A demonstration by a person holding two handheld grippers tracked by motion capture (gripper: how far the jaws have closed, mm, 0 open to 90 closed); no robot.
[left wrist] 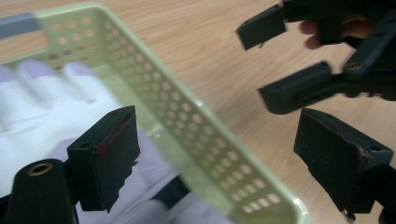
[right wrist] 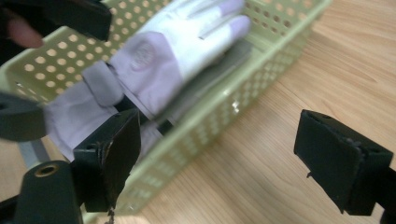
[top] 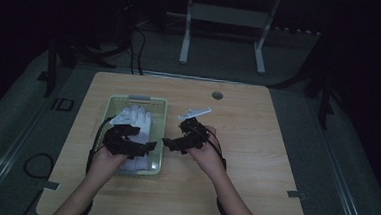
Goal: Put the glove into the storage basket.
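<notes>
In the basket, a white glove's round emblem is unreadable; both jaws released.

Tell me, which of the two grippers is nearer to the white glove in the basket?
Left. The left gripper hangs over the white glove inside the green basket; the right gripper is outside the basket's right wall, above the table.

Glove in basket, basket on table left half; both claws just right of glove.

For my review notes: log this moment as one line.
left tool: open, empty | right tool: open, empty | white glove: in green basket
</notes>
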